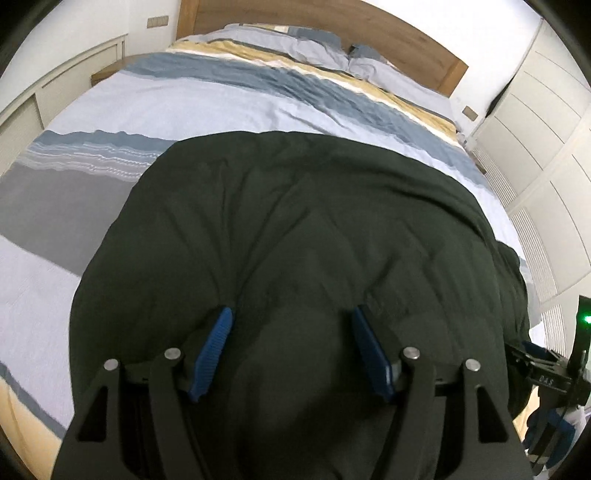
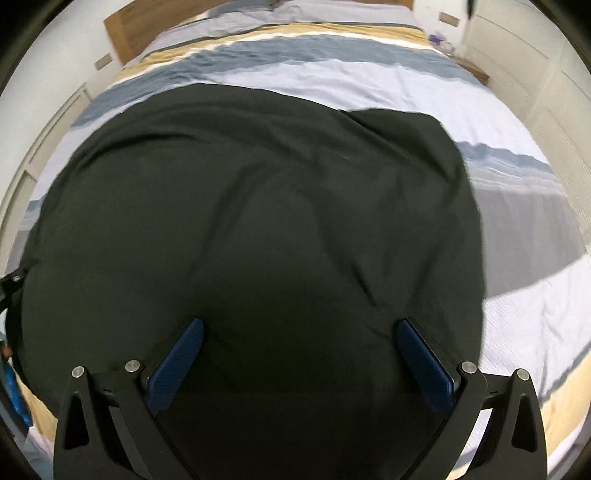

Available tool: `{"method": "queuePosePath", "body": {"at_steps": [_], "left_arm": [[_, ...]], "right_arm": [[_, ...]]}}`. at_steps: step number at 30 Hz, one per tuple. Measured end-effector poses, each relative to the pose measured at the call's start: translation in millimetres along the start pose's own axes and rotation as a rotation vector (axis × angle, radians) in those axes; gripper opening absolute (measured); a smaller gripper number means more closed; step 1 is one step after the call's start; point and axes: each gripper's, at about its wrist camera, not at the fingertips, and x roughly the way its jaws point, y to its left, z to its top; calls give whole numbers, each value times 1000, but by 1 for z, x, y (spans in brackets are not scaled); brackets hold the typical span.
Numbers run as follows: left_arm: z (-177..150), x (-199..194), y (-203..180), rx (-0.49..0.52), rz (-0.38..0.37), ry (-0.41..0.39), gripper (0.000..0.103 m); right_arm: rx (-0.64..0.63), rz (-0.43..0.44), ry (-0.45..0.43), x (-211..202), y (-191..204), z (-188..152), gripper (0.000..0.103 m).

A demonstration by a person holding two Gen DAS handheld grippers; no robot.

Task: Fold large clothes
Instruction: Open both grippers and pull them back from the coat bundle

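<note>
The dark garment (image 1: pixel 295 221) lies spread on the striped bed (image 1: pixel 184 99). The left claw (image 1: pixel 291 321) seems to pinch bunched fabric (hard to confirm); the right claw (image 2: pixel 301 332) gapes wide above it.

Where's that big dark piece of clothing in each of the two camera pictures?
Left wrist view: the dark garment fills the lower centre, spread on the striped bedcover.
Right wrist view: the dark garment fills the centre and left, the bedcover showing to its right.
Shared landmark: the wooden headboard at the top.
</note>
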Motion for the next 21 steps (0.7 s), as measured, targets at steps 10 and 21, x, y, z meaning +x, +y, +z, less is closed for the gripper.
{"method": "queuePosePath", "body": {"at_steps": [10,21], "left_arm": [[-63,-51,-17,44,16,-26,77],[-130,-67,-24,55,-10,24,80]], "right_arm": [[-24,-26,-40,-34,7,-47,102],[-53,-36,-74,-55,31,-115,102]]}}
